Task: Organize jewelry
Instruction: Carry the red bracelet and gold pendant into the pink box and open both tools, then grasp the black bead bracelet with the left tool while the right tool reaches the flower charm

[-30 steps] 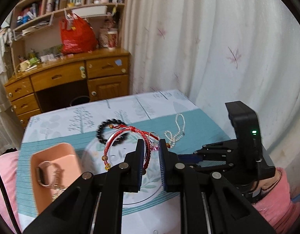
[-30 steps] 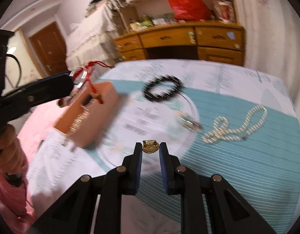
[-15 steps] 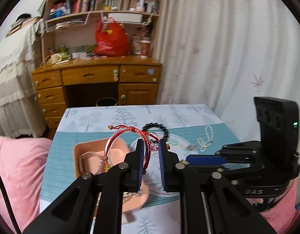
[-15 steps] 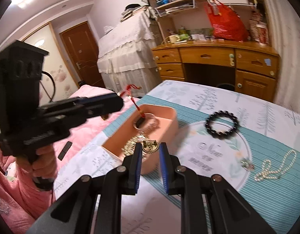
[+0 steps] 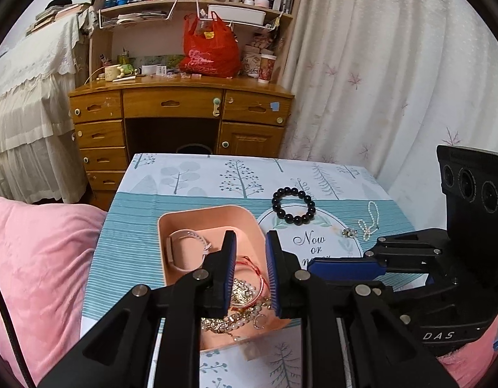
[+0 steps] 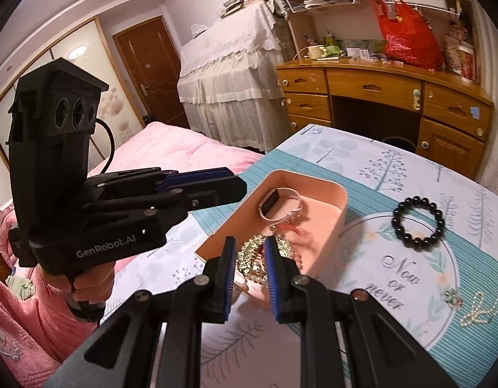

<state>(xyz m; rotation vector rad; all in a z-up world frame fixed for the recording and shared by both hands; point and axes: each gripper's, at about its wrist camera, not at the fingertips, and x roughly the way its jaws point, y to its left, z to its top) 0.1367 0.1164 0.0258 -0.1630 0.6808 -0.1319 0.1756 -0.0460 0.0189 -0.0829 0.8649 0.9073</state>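
On the table (image 5: 190, 174), the tray (image 5: 213, 216) sits left of the bead bracelet (image 5: 293, 205), pearl strand (image 5: 369, 223) farther right.

Left gripper (image 5: 250, 271), jaws opening and empty, hangs over pink tray (image 5: 203, 218) of jewelry (image 5: 245, 294)

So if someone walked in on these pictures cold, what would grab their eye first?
Probably the pink tray near the left edge of the table, heaped with gold chains and a red string bracelet, with both grippers hanging over it. Next, the black bead bracelet lying alone on the printed tablecloth to the tray's right, with a pearl necklace further right. In the background, the bright red plastic bag on the wooden desk stands out.
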